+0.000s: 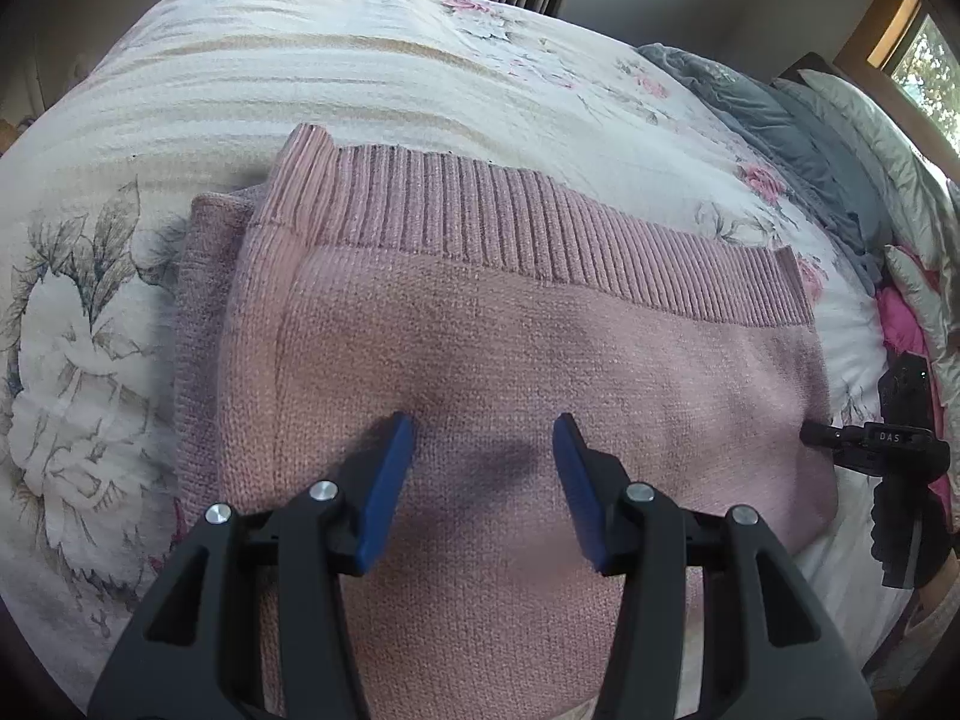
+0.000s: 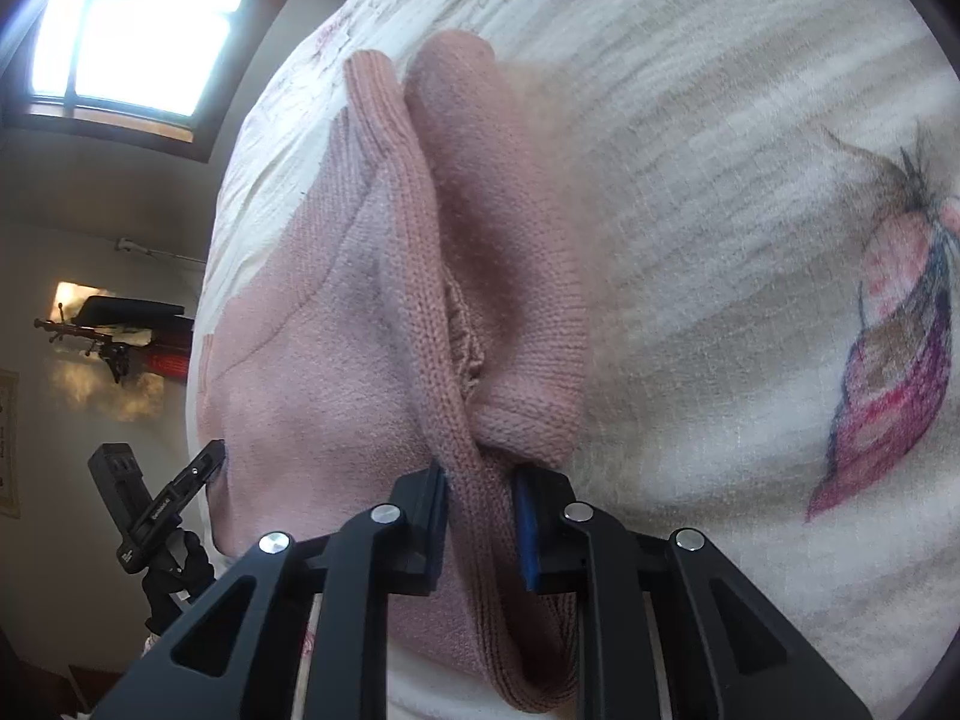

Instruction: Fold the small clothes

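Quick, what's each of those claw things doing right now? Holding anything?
Left gripper: open, empty, poised over the pink sweater.
Right gripper: closed on a bunched edge of the pink sweater.

Left gripper (image 1: pixel 483 441): matte black plastic arms with triangular cutouts, four round silver screws, flat blue pads (image 1: pixel 387 492) on fingers. Right gripper (image 2: pixel 479 489): same black build, silver screws, blue pads (image 2: pixel 527 531). White "DAS" lettering on its black body seen from left wrist view.
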